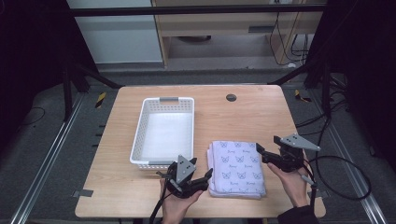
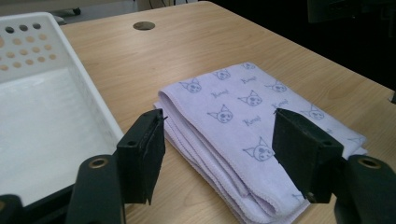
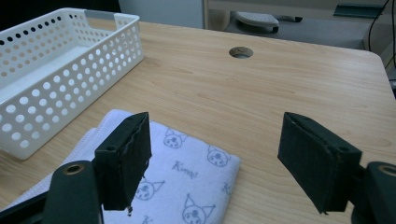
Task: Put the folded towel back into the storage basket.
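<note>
Both forearms enter from the near edge of the counter (image 1: 261,100), and each hand carries a pair of tongs. Left tongs (image 1: 205,176) are wide open and hold nothing; they hover just beside the near left corner of the folded towel (image 1: 237,168). Right tongs (image 1: 259,150) are also wide open and empty, and they hang near the far right corner of the same towel. From the left gripper view, the towel (image 2: 243,121) lies flat between the two black jaws, lilac with small cat faces printed on it, its layered fold edge turned toward the basket. From the right gripper view, one corner of the towel (image 3: 187,172) sits under the left jaw, not yet touched.

I judge that the step in hand is the approach: both tongs are being placed at opposite corners before any grasp. The next move probably calls for lowering each pair until one jaw slides under the stack, then closing on all layers together, because a shallow pinch could take only the top fold and open the towel.

To the left of the towel, apart from it, stands a white perforated basket (image 1: 140,133), and it is empty. A round cable hole (image 1: 230,97) is in the counter farther back. Nothing stands between the towel and the basket, but its near wall must be cleared if the towel goes there.
</note>
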`<state>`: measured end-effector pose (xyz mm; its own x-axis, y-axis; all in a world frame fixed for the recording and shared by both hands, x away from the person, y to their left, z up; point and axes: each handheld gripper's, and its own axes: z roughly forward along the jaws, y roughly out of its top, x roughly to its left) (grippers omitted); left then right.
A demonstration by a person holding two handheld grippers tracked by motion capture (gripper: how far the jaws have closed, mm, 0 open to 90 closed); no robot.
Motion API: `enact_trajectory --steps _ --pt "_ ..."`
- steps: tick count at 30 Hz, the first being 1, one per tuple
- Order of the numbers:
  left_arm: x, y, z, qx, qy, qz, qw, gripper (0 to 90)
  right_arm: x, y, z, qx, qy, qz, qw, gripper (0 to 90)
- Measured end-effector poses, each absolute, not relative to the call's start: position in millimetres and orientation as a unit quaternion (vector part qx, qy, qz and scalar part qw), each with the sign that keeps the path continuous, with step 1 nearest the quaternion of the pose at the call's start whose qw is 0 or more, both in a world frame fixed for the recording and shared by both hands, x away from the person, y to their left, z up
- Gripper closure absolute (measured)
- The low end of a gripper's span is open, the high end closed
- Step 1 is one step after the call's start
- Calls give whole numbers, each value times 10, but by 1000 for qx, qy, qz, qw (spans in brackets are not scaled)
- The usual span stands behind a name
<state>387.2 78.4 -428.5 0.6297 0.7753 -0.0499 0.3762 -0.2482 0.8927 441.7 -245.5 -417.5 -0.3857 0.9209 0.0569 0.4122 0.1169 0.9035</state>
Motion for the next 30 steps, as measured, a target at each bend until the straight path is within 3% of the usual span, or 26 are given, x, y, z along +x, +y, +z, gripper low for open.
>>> enact_trajectory --steps 30 --pt "3992 523 -4751 790 396 170 436 369 4552 -2447 -4436 482 720 424 264 291"
